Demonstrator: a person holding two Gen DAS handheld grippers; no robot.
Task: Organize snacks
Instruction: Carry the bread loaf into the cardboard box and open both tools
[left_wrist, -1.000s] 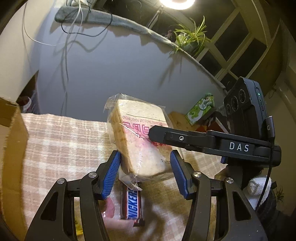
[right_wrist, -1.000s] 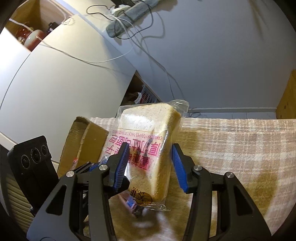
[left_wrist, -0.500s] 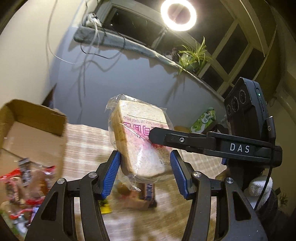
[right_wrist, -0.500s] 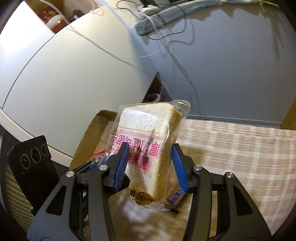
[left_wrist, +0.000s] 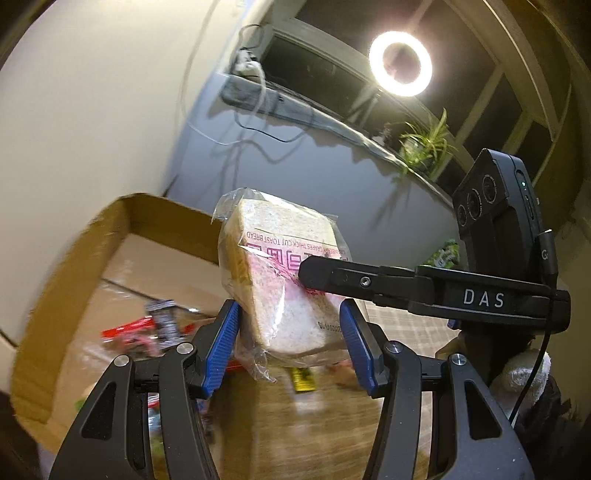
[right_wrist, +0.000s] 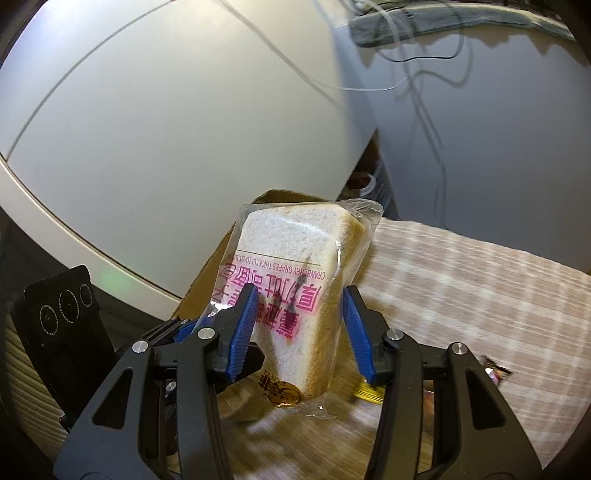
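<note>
From the left wrist view, the left gripper (left_wrist: 290, 343) holds its blue pads about half open around a bagged bread slice (left_wrist: 284, 288), the pads pressing its crust edges. The right gripper (left_wrist: 317, 275) reaches in from the right, one black finger laid across the wrapper's pink print. The slice hangs in the air above the near rim of an open cardboard box (left_wrist: 74, 273), where blurred snack packets (left_wrist: 147, 332) lie on the box floor. A yellow packet (left_wrist: 304, 378) lies below on the checked tablecloth (left_wrist: 399, 321). A ring light (left_wrist: 400, 63) glows above a potted plant (left_wrist: 424, 147) on the window ledge.

From the right wrist view, the right gripper (right_wrist: 299, 328) clamps the same bread slice (right_wrist: 295, 288) at a middling opening, the left pad on the printed face and the right pad on the crust side. The left gripper (right_wrist: 184, 328) shows behind its left finger. The box (right_wrist: 207, 277) rises behind the slice at the left edge of the tablecloth (right_wrist: 461, 288). Loose cables (right_wrist: 424, 81) trail down the wall.
</note>
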